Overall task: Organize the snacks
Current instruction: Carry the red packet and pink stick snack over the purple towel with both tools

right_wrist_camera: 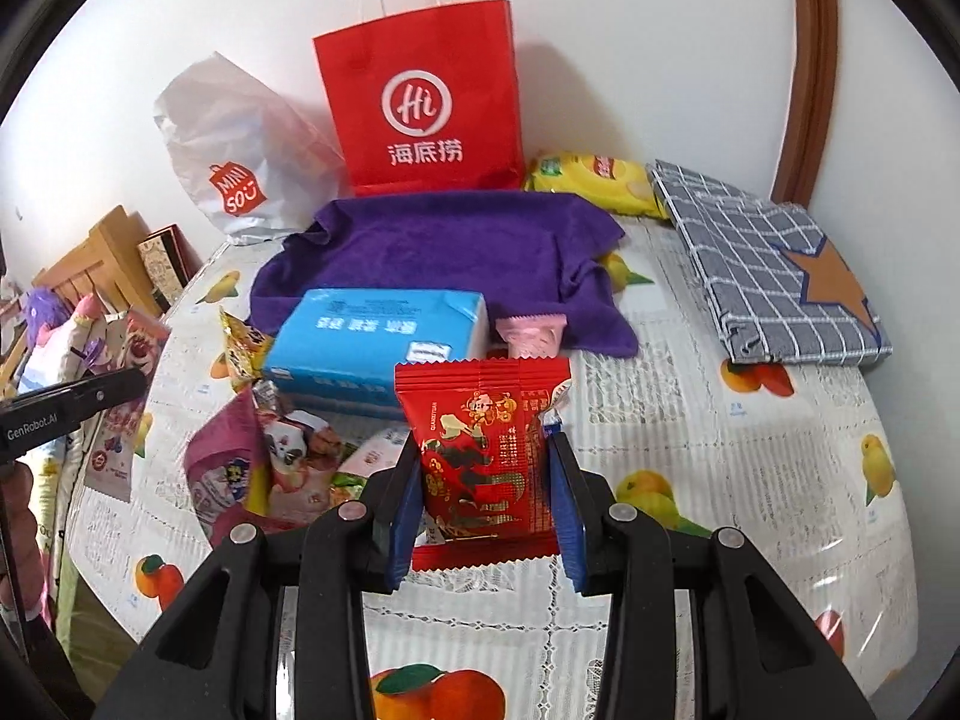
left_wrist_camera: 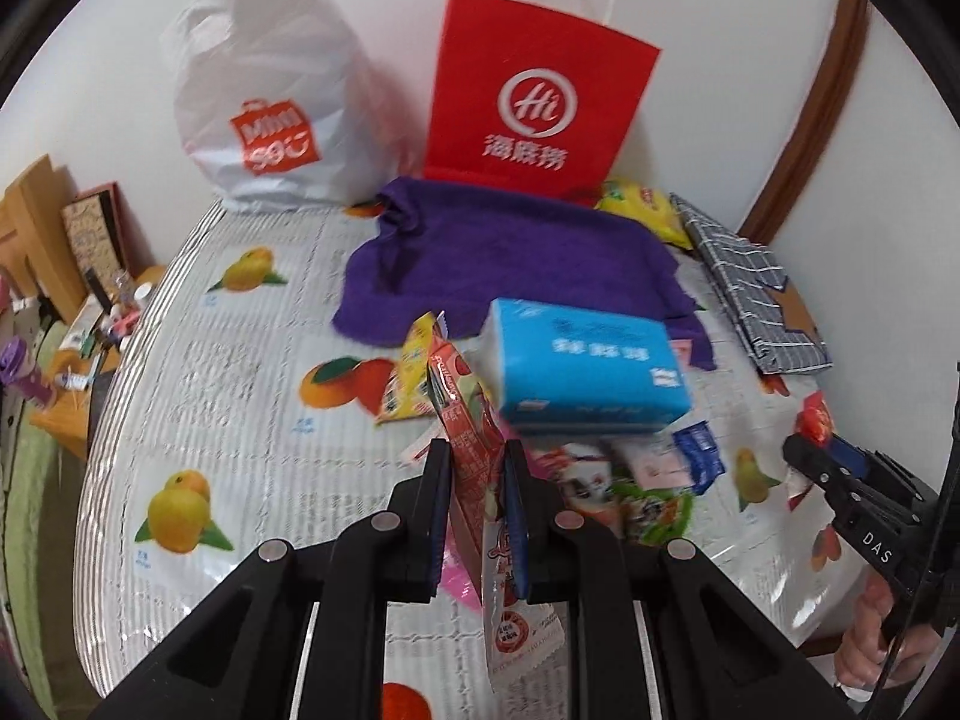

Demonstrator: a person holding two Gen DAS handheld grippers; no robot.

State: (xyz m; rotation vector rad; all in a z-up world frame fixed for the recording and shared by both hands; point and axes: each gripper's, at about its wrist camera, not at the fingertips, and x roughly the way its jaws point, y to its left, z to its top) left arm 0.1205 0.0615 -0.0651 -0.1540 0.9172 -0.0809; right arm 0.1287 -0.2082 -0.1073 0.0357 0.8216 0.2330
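My left gripper is shut on a long red and white snack packet, held edge-on above the table. My right gripper is shut on a red snack packet with gold print; it also shows at the right of the left wrist view. A pile of loose snacks lies on the fruit-print tablecloth beside a blue tissue pack. A small pink packet lies by the purple towel.
A red paper bag and a white plastic bag stand against the back wall. A yellow chip bag and a grey checked folded cloth lie at the back right. Boxes and clutter sit left of the table.
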